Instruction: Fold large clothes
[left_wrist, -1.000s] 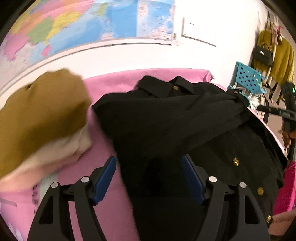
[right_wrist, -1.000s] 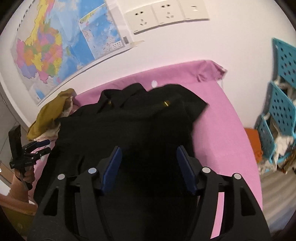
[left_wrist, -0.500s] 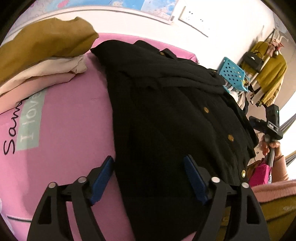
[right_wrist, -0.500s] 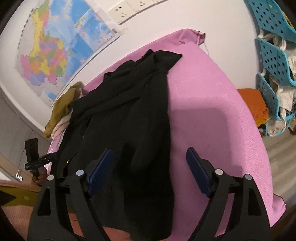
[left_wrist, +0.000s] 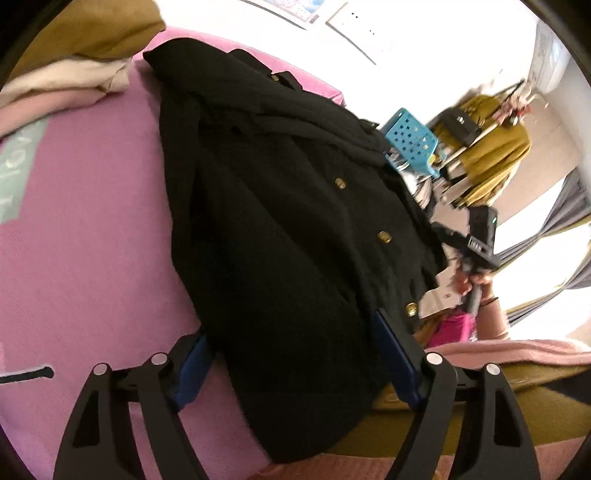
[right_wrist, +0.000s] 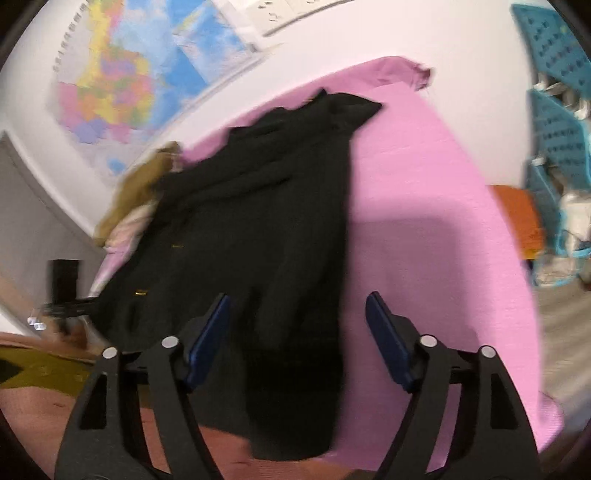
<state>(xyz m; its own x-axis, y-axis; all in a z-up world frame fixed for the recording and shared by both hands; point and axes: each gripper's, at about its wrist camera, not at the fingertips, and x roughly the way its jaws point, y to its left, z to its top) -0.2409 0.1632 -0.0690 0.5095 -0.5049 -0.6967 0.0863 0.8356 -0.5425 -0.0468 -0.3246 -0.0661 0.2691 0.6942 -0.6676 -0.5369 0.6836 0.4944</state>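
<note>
The left gripper (left_wrist: 291, 354) is hanging over the near hem of the black coat (left_wrist: 288, 229), its blue pads wide apart and straddling the cloth without pressing it; a second ago the same jaws were higher, with the wall map filling the top of the view, and now they are tilting down onto the hem. The right gripper (right_wrist: 295, 339) is hovering over the coat's near right edge, jaws wide and just now closing a little, with the folded-in sleeve lying between them but not pinched. The coat is lying lengthwise on the pink sheet (right_wrist: 443, 258), collar at the far end near the wall. A second ago its right sleeve was spreading out sideways near the collar; now it is lying folded inward along the body. Beyond the coat's far left corner, the mustard and cream pile of clothes (left_wrist: 85, 55) is sitting on the sheet, and past the collar the map (right_wrist: 122, 85) is hanging on the wall
</note>
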